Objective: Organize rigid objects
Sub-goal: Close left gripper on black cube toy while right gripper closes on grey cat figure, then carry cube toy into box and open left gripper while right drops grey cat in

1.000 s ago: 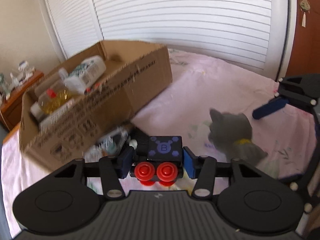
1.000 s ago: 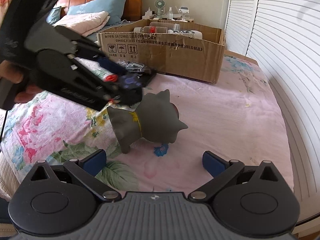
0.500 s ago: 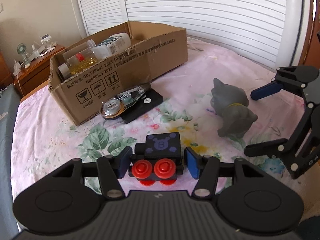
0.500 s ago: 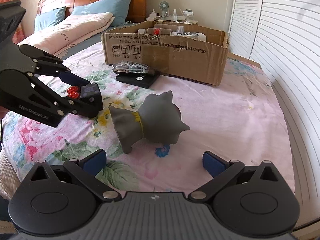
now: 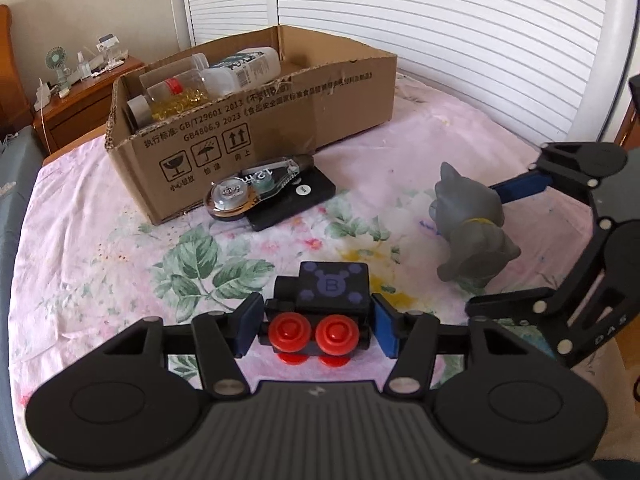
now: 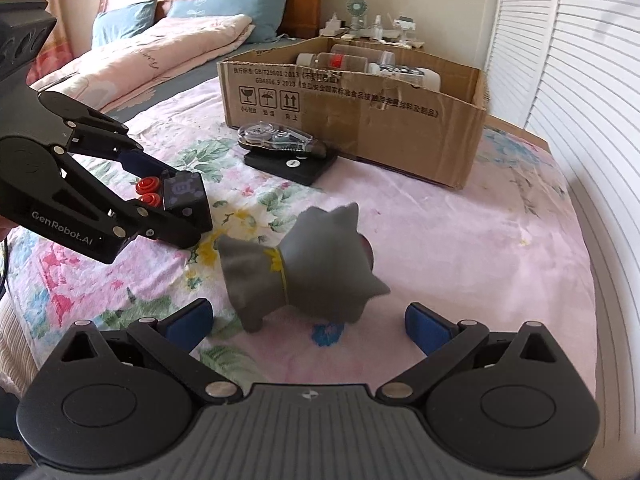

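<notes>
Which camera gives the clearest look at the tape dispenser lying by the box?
The left wrist view: the tape dispenser shows from above, its reels and lettering clear, resting on a black slab. The right wrist view shows it lower and side-on, with less detail.

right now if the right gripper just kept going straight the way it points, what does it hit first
Most likely the grey cat figurine. It stands on the floral bedspread directly ahead of the right gripper, between the lines of its wide-open fingers. Depth is hard to judge, but nothing else lies nearer.
</notes>
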Demonstrator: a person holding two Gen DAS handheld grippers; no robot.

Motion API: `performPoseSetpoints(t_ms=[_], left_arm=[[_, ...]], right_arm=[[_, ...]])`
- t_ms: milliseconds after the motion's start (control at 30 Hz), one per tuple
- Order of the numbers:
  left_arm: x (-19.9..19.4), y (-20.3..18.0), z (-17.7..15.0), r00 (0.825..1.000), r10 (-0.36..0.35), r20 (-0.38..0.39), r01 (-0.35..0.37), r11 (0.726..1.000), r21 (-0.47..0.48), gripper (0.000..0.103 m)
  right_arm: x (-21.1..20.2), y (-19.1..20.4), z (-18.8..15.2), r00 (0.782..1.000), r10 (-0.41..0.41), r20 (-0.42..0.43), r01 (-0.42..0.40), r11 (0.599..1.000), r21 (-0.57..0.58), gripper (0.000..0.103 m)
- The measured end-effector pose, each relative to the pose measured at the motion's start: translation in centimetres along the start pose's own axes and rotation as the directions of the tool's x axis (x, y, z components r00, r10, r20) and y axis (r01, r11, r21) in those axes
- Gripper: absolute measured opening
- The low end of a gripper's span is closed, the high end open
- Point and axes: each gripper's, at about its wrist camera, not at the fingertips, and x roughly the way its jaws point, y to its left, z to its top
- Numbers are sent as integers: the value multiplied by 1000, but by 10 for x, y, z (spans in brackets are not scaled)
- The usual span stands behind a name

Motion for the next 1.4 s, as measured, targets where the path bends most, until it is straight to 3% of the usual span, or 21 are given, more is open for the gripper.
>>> performPoseSetpoints(t_ms=[267, 533, 833, 1133, 1400], left_arm=[[1, 1, 1, 1000, -6, 0, 6, 1000, -1, 55], [2, 1, 4, 1000, -16, -1, 16, 1000, 16, 53], [-4, 3, 7, 999, -35, -15, 35, 999, 21, 52], [-22, 10, 16, 998, -60, -15, 61, 998, 19, 50], [-32, 16, 21, 999, -42, -4, 42, 998, 37, 50]], right_arm=[[7, -2, 16, 1000, 19, -8, -20, 996, -90, 99], [6, 1, 24, 998, 67, -19, -69, 987, -143, 79], [-1, -1, 32, 998, 39, -56, -42, 998, -51, 78], [-23, -8, 57, 1000, 7, -16, -7, 999, -46, 78], [-33, -29, 101, 997, -53, 55, 55, 998, -30, 78]])
